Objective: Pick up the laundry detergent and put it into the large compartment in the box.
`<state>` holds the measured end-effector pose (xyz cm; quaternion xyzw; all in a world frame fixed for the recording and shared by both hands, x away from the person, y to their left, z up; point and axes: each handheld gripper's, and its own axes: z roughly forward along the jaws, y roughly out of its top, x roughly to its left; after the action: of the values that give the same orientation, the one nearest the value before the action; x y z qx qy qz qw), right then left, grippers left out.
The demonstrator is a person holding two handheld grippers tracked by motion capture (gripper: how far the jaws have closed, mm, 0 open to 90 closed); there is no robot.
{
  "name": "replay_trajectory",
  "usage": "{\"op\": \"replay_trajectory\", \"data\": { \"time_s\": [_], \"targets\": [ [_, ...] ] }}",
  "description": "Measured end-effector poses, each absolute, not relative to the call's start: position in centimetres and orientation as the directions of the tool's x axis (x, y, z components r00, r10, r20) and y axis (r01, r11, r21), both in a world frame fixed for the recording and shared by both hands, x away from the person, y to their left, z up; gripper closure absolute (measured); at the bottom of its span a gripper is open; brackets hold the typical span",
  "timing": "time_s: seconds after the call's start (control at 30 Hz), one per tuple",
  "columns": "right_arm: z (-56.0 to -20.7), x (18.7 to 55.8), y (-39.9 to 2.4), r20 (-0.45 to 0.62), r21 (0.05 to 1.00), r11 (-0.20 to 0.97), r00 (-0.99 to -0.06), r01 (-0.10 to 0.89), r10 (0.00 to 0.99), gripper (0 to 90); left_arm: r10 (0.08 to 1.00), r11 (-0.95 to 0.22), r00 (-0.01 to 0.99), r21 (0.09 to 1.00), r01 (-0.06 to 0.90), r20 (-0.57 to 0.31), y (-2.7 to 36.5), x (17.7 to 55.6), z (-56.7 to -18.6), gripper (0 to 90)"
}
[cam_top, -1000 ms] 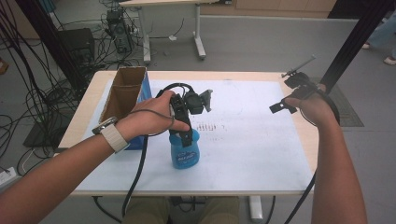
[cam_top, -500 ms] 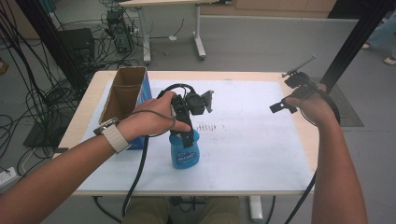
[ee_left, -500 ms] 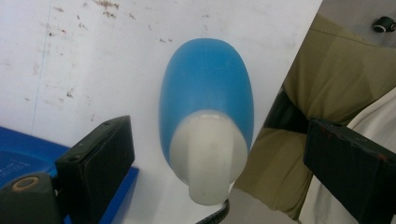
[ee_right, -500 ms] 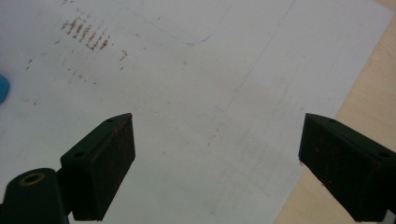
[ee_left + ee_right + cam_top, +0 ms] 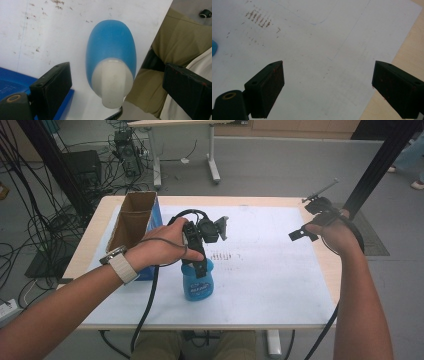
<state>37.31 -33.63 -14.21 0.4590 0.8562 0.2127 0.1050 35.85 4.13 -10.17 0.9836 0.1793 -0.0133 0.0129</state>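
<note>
A blue bottle (image 5: 198, 285) with a white cap stands upright on the white sheet (image 5: 270, 270), near the table's front edge. My left gripper (image 5: 199, 269) points straight down over it, held in the person's left hand. In the left gripper view the bottle (image 5: 111, 57) sits between the wide-apart black jaws of the left gripper (image 5: 117, 92), and neither jaw touches it. My right gripper (image 5: 307, 220) hovers above the table's right edge. It is open, with nothing between its jaws. In the right gripper view, the right gripper (image 5: 327, 87) looks down on the bare sheet.
An open cardboard box (image 5: 131, 220) with a blue side stands at the table's left, close to the left forearm. Brown smudges (image 5: 225, 256) mark the sheet's middle. The wooden table edge (image 5: 409, 50) runs along the sheet's right. Cables and a second desk lie beyond the table.
</note>
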Motion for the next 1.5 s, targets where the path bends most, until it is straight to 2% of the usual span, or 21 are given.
{"op": "replay_trajectory", "data": {
  "time_s": [1.5],
  "targets": [
    [-14.24, 37.4, -33.63, 0.014, 0.456, 0.489, -0.555, 0.744, 0.832, 10.7, 0.354, -0.934, 0.935, 0.028, 0.355, -0.03, 4.4, 35.83, -10.28, 9.4]
  ]
}}
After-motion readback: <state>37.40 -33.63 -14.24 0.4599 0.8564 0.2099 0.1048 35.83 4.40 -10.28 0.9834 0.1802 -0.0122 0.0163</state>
